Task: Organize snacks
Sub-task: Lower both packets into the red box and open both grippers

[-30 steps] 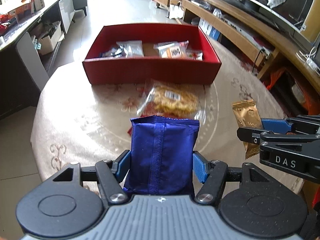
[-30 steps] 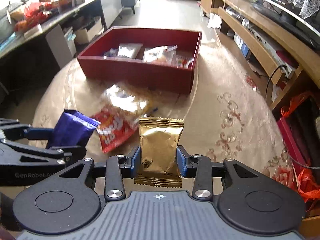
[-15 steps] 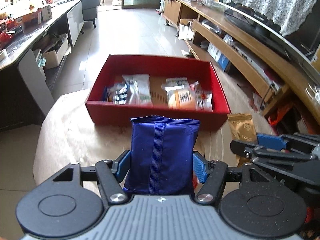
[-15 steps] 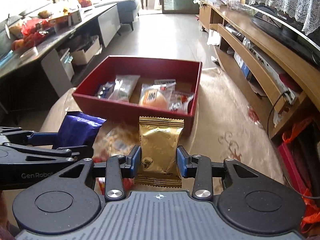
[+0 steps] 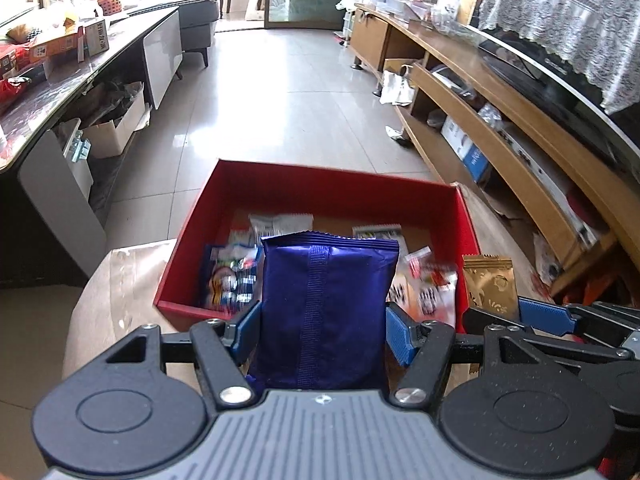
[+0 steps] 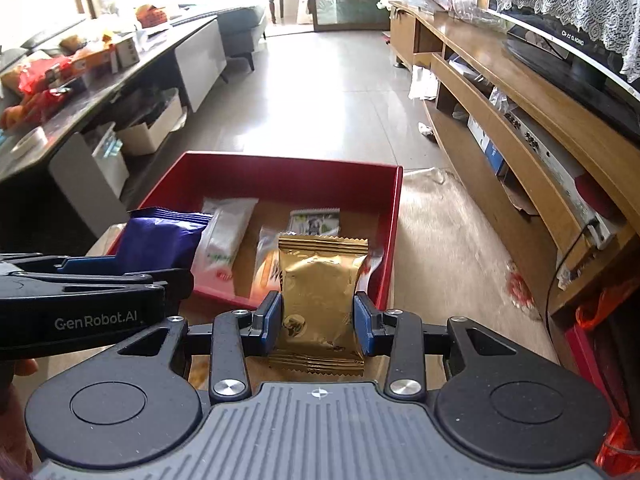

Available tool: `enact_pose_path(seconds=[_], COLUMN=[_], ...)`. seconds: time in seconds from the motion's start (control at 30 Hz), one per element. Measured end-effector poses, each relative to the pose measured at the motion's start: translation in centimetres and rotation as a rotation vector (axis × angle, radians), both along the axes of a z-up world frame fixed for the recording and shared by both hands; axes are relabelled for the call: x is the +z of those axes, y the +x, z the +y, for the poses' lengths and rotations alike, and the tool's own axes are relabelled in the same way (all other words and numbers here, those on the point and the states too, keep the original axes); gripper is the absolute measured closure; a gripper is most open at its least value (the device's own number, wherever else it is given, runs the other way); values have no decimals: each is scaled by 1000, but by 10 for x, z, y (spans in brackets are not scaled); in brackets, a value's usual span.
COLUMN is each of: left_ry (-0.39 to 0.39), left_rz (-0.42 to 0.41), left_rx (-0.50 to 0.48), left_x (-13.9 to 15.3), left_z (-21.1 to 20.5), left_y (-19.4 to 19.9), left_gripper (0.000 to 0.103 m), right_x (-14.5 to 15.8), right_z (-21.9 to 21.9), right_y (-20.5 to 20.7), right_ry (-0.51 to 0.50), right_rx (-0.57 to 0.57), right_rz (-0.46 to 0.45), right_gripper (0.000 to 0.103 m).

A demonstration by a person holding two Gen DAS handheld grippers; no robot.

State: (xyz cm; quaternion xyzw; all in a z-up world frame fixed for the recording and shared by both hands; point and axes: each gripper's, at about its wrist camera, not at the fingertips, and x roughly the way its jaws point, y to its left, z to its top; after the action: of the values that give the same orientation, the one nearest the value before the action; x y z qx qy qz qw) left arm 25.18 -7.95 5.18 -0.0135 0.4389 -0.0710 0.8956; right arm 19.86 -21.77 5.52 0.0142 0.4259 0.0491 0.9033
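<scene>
Carrying the blue packet (image 5: pixel 324 304) clamped in my left gripper (image 5: pixel 322 330) and the gold packet (image 6: pixel 320 296) clamped in my right gripper (image 6: pixel 318 322), I am hovering both over the red box (image 6: pixel 394 232), several snacks already inside, neither released.

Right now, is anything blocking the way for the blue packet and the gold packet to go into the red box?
Nothing visible blocks them. The red box is open-topped, and both the blue packet and gold packet are held over its near wall. Several snacks already lie inside, but bare floor shows between them.
</scene>
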Motion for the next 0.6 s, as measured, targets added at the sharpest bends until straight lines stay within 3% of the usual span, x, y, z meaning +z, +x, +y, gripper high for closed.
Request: enact_pose_path(seconds=[0.3, 0.6], left_ry=[30, 43], left_rz=[12, 33], left_rx=[39, 63], left_x=[-23, -43], left_z=[-8, -9], left_y=[48, 71], left_gripper=[43, 43], right_x=[-19, -37], right_z=[-4, -5], right_y=[40, 60], right_ry=[26, 41], right_rx=[-1, 0], right_rz=[14, 19], right_gripper=[57, 53])
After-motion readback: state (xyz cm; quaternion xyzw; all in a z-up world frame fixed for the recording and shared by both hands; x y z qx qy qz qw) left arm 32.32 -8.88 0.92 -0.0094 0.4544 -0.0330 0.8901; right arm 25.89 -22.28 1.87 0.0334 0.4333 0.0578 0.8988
